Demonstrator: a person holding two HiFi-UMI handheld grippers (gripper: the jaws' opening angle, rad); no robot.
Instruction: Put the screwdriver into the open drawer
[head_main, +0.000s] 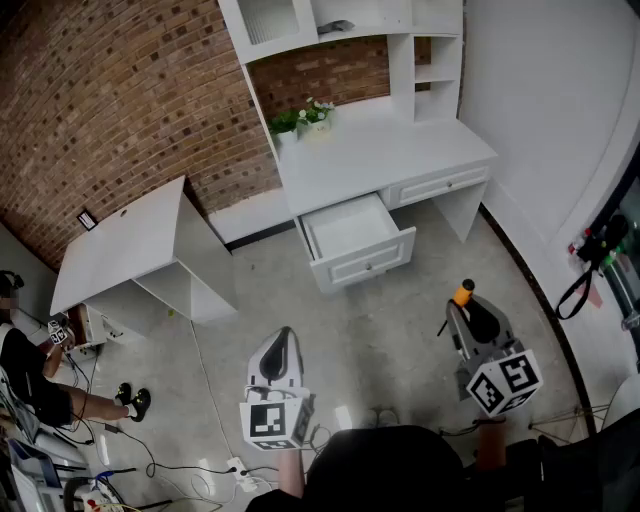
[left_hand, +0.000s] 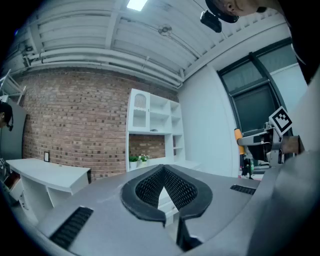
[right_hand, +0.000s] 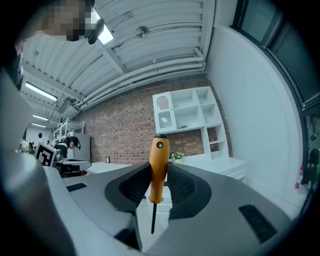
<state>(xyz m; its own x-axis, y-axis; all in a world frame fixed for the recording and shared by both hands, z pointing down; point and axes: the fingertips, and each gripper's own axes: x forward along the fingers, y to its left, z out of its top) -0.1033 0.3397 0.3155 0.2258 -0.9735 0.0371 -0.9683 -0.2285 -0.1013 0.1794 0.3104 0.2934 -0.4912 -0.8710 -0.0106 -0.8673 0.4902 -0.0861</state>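
From the person's head in the head view, the left gripper (left_hand: 163, 169) sits toward ten o'clock, pinched together on nothing. The right gripper (right_hand: 160, 172), at one o'clock, clamps the orange screwdriver (right_hand: 159, 157) upright (shaft down). Farther off at twelve o'clock, the drawer (head_main: 365, 265) hangs open.

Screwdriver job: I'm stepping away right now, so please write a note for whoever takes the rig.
Right hand-held gripper: shut on the screwdriver, orange handle up.
Left hand-held gripper: shut, empty.
Drawer: open under the white desk, ahead across the floor; nothing seen inside.
Done: screwdriver in hand.
Left: carry it over, put it in the drawer.
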